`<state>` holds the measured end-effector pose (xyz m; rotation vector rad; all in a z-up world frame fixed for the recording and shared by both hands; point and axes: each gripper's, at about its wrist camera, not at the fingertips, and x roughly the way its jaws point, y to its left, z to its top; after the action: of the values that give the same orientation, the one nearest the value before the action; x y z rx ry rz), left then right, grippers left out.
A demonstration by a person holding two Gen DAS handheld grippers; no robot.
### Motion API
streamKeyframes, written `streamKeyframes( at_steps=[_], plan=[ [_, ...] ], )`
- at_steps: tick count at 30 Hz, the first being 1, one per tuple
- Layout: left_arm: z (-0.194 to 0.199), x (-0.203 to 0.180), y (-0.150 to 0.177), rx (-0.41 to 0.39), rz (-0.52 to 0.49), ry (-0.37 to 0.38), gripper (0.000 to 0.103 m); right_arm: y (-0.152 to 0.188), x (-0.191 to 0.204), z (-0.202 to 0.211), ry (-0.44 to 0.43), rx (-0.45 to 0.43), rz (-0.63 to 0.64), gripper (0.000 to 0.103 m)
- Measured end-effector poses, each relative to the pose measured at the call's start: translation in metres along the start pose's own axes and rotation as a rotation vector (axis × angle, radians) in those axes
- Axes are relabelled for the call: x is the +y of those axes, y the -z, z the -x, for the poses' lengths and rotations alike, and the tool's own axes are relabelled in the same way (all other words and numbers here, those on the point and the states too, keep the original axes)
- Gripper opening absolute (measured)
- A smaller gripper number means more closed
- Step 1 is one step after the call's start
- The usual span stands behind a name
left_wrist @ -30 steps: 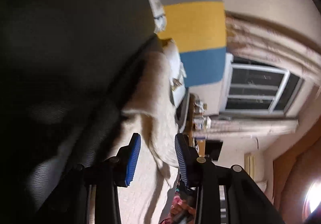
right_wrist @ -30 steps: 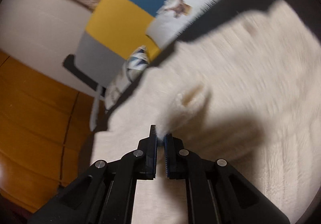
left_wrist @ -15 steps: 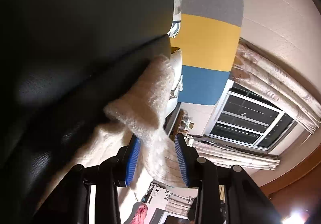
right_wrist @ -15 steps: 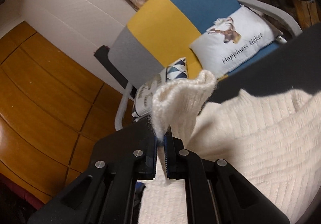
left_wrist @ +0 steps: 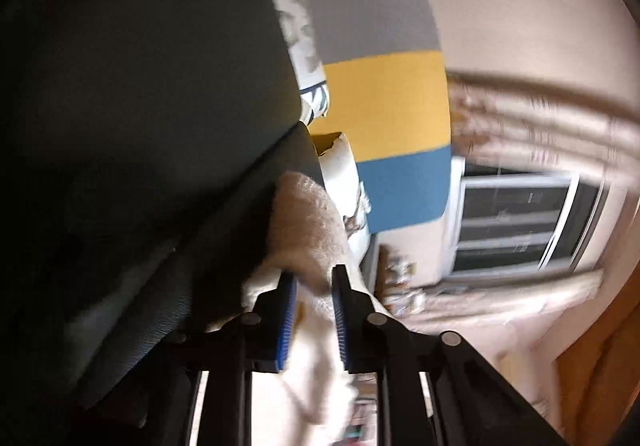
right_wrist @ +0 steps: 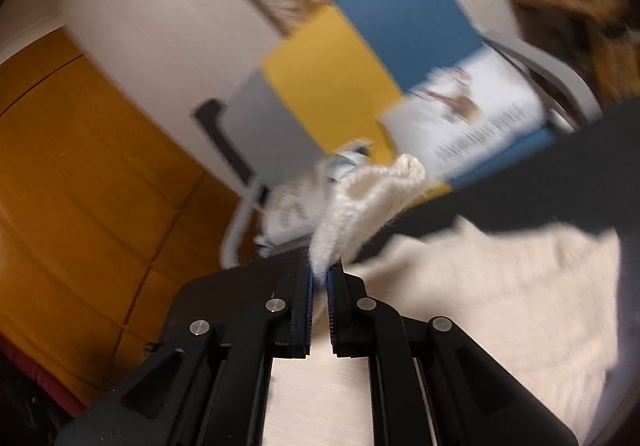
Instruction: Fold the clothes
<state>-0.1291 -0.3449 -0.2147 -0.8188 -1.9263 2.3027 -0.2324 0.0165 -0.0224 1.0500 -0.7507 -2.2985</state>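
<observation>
The right hand-held gripper [right_wrist: 319,278] is pinched nearly closed on a bunched corner of the cream knit sweater [right_wrist: 480,286], its blue pads gripping the fuzzy edge, and that corner stands up from the tips in a small peak, clear of the rest of the cloth. The left hand-held gripper [left_wrist: 314,286] has its jaws at a narrow gap and closing, with a fold of the same sweater [left_wrist: 308,222] between the blue pads; motion blur makes it hard to tell whether the pads already press on it. In the right wrist view the body of the sweater lies spread flat on the dark surface [right_wrist: 560,186], running from the gripper away toward the right edge of the picture, its long axis roughly along that line, though the far end is cut off. In the left wrist view the view is rolled sideways and the cloth trails from the dark surface [left_wrist: 160,106] down past the fingers. There is one sweater and two grippers. Behind stands one chair [right_wrist: 332,82] with grey, yellow and blue panels, carrying two cushions, a printed white one [right_wrist: 472,122] and a patterned one partly hidden by the lifted corner
</observation>
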Motion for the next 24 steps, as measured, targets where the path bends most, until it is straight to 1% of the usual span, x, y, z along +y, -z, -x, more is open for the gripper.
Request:
streamKeyframes(
  at_steps=[3,6,8,9,10,11,12,13,14,16,18,20,22,23,24],
  plan=[
    [0.000,-0.003,0.004,-0.004,-0.069,-0.038,0.007,0.027,-0.061,-0.008,0.070,0.041,-0.115,0.006],
    [-0.002,0.004,0.007,0.012,-0.085,-0.077,0.006,0.046,-0.100,-0.013,0.106,0.064,-0.194,0.006],
    [-0.002,0.011,0.008,0.032,-0.034,-0.056,0.006,0.055,-0.114,-0.017,0.121,0.084,-0.215,0.006],
    [-0.001,0.015,0.009,0.043,-0.007,-0.044,0.010,0.059,-0.120,-0.017,0.125,0.091,-0.223,0.006],
    [-0.001,0.019,0.010,0.053,0.021,-0.032,0.015,0.061,-0.123,-0.017,0.123,0.093,-0.229,0.006],
    [-0.002,0.023,0.010,0.061,0.074,-0.018,0.027,0.063,-0.126,-0.016,0.119,0.093,-0.234,0.006],
    [-0.004,0.031,0.011,0.076,0.153,0.013,0.027,0.064,-0.126,-0.014,0.110,0.090,-0.234,0.006],
    [-0.007,0.034,0.012,0.089,0.205,0.039,0.029,0.064,-0.126,-0.013,0.101,0.087,-0.233,0.006],
    [-0.010,0.035,0.014,0.095,0.244,0.050,0.031,0.063,-0.123,-0.011,0.095,0.084,-0.224,0.006],
    [-0.012,0.032,0.017,0.086,0.248,0.057,0.032,0.059,-0.116,-0.011,0.084,0.082,-0.207,0.006],
    [-0.016,0.025,0.019,0.073,0.241,0.053,0.036,0.055,-0.109,-0.011,0.071,0.078,-0.190,0.007],
    [-0.022,0.022,0.018,0.069,0.260,0.052,0.038,0.052,-0.103,-0.010,0.051,0.074,-0.180,0.007],
    [-0.034,0.019,0.012,0.076,0.263,0.037,0.041,0.050,-0.096,-0.010,0.045,0.072,-0.166,0.007],
    [-0.040,0.018,0.010,0.082,0.267,0.025,0.044,0.049,-0.093,-0.010,0.039,0.072,-0.158,0.007],
    [-0.045,0.019,0.008,0.082,0.279,0.007,0.044,0.049,-0.090,-0.011,0.034,0.071,-0.151,0.007]
  ],
)
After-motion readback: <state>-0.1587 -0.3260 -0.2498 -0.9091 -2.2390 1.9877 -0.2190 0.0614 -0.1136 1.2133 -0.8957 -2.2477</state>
